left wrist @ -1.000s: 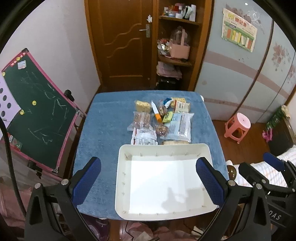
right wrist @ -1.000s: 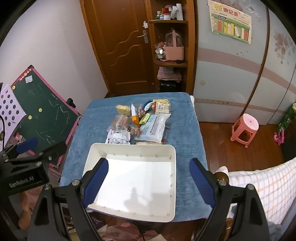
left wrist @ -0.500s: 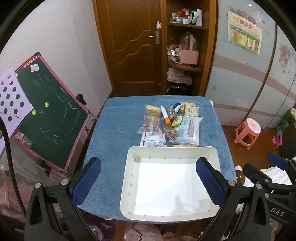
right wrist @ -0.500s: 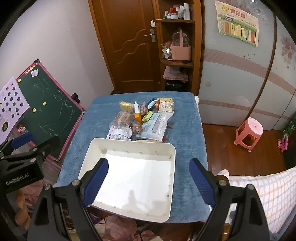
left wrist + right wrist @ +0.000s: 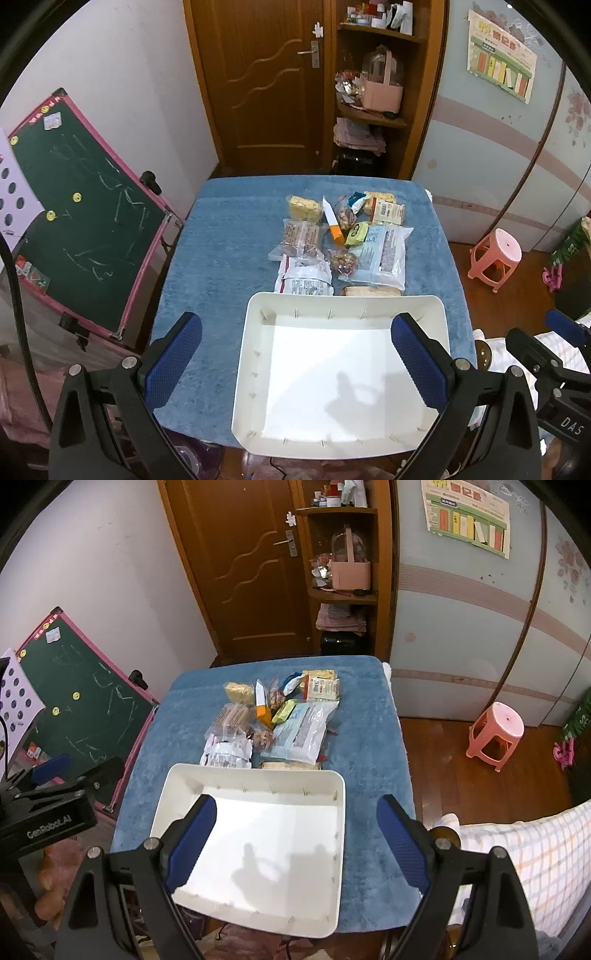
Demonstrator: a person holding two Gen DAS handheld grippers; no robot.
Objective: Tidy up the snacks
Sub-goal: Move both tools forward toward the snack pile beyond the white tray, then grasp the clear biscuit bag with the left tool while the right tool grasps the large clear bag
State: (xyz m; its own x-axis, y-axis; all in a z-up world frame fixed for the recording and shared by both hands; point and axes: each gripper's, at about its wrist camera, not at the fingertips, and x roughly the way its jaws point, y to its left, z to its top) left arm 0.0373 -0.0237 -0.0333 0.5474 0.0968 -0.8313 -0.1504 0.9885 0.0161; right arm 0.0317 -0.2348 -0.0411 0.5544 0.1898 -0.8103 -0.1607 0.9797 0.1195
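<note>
— Grippers?
— Left gripper [image 5: 295, 363] spread wide, holding nothing, high over the table; right gripper [image 5: 297, 843] likewise wide, empty.
— Below them?
— One white tray [image 5: 255, 350], bare inside, on blue cloth [image 5: 221, 240].
— Beyond?
— Heap of snack packets [image 5: 340, 240] just behind tray's far rim; roughly ten, exact count unclear.
</note>
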